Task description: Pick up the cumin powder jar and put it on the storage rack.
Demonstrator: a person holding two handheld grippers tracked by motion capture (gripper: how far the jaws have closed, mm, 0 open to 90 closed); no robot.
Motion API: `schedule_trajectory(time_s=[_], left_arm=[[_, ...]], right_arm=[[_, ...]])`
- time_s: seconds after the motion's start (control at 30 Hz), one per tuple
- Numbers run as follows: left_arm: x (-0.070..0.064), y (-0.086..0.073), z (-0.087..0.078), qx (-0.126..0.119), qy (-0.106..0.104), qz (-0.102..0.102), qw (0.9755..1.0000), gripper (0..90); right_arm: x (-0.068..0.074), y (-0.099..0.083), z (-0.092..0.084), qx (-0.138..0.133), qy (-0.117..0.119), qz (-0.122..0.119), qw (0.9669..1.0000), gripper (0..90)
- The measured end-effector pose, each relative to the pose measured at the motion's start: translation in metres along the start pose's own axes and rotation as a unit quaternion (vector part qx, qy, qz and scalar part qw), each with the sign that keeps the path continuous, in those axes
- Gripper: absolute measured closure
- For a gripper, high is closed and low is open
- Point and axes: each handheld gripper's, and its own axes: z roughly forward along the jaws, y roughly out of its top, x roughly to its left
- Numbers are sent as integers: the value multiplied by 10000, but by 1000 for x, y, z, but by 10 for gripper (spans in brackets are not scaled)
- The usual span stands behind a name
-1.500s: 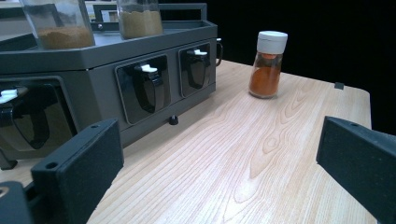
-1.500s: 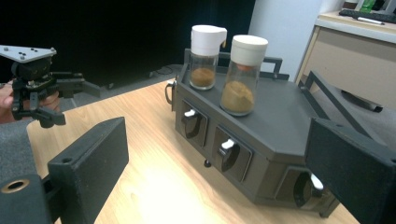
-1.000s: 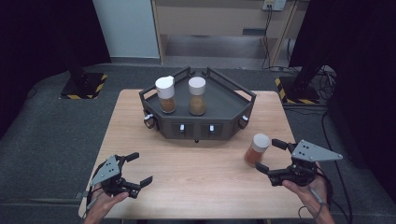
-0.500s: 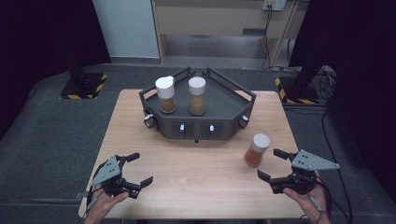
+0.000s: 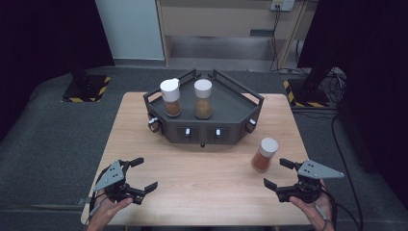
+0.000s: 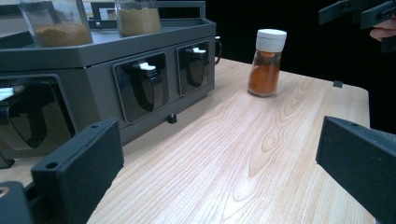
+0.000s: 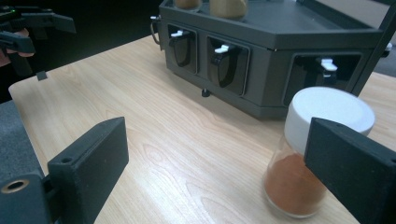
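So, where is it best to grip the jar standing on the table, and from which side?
Probably the glass body of the jar, below its white cap, jaws level. It stands upright and apart from the rack. The open right gripper sits close beside it, on the person's side.

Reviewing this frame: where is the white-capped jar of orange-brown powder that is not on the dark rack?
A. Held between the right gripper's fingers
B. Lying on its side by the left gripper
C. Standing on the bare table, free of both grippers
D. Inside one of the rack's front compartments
C: the jar stands upright on the table, with the open right gripper just short of it and the left gripper far across.
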Motion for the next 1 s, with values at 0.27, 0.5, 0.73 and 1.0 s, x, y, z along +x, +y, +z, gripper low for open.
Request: schedule_trajectory(time_s=[0.27, 0.5, 0.73, 1.0], left_arm=[[0, 0, 0, 11, -12, 1, 10000, 0], [0, 1, 1, 24, -30, 14, 10000, 0], [0, 1, 1, 31, -42, 27, 10000, 0], [0, 1, 1, 35, -50, 40, 10000, 0]], right_arm=[[-2, -6, 4, 44, 28, 22, 10000, 73], [-4, -12, 9, 127, 83, 91, 9998, 74], [-4, -13, 13, 214, 110, 73, 9997, 75], [-3, -14, 17, 277, 172, -12, 9995, 80]])
